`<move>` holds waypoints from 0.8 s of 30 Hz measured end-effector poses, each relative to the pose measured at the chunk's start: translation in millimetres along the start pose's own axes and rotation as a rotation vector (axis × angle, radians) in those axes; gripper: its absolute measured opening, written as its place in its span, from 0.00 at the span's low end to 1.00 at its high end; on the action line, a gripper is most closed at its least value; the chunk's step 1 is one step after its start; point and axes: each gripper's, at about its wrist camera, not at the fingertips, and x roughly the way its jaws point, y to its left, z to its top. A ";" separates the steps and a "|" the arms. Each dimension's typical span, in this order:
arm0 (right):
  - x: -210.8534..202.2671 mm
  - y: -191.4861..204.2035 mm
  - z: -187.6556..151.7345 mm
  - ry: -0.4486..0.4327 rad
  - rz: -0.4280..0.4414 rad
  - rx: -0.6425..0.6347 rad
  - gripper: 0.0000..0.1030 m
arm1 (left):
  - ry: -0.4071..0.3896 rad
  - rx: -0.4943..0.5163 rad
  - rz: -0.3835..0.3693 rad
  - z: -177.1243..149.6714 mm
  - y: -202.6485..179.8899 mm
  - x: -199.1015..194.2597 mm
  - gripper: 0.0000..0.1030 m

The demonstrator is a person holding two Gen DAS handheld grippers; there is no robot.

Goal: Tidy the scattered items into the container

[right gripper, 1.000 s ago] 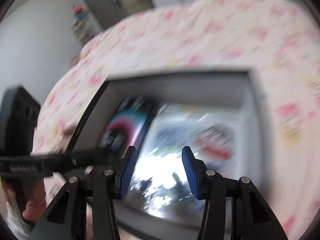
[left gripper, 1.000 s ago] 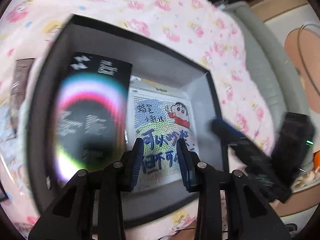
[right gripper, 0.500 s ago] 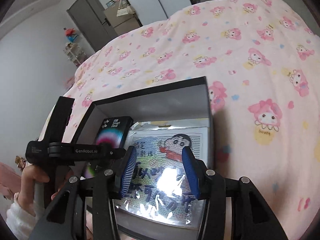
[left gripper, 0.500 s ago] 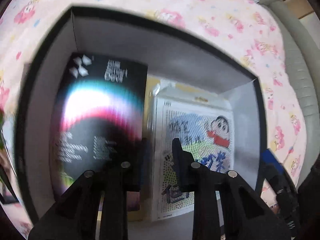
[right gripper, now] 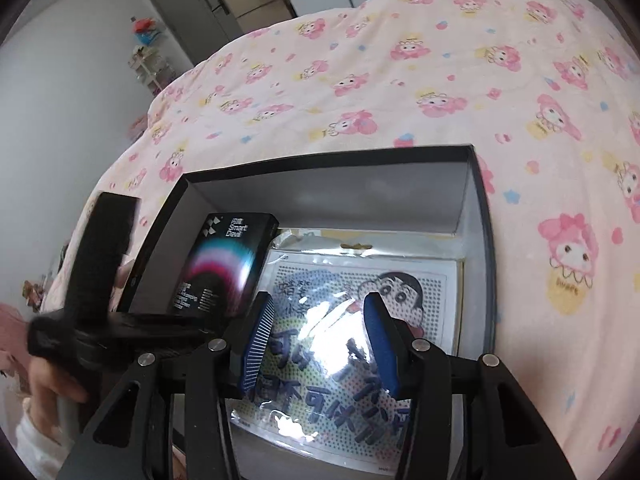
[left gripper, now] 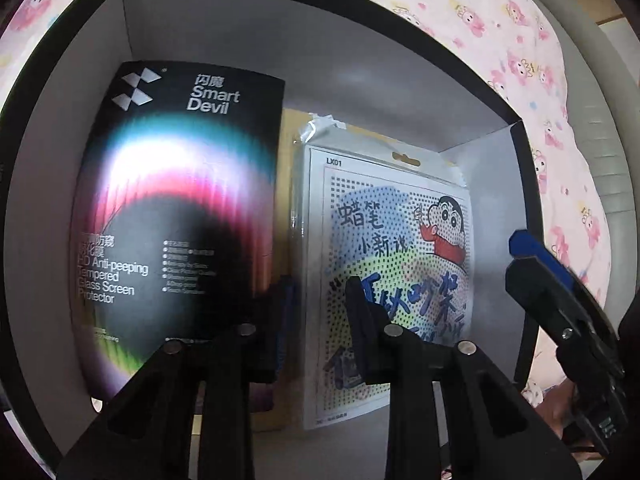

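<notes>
I see a pink bedspread (right gripper: 400,92), a white wall (right gripper: 60,100) and a grey door (right gripper: 188,4) behind.

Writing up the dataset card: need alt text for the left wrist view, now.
Inside a black-walled cardboard box with grey lining, a black Smart Devil screen-protector package lies beside a clear-bagged cartoon dot-print card. The left tongs hang open over the two items. The blue-padded right tongs show at the right edge, above a pink cartoon-print bedspread.
</notes>
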 end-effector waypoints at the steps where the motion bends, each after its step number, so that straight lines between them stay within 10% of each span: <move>1: -1.4 1.7 2.9 -0.003 -0.002 -0.014 0.43 | 0.012 0.012 -0.012 0.1 -3.1 0.4 0.38; 7: -4.3 -5.7 12.3 -0.041 0.024 0.010 0.43 | -0.004 0.050 -0.016 10.3 -1.3 -18.2 0.38; 16: 7.3 -18.5 -5.9 0.001 0.091 0.042 0.43 | -0.153 0.077 0.224 92.4 3.4 -27.1 0.38; 24: 19.1 -12.4 -10.9 0.033 0.076 0.015 0.43 | -0.147 0.054 0.342 102.3 14.2 -12.9 0.37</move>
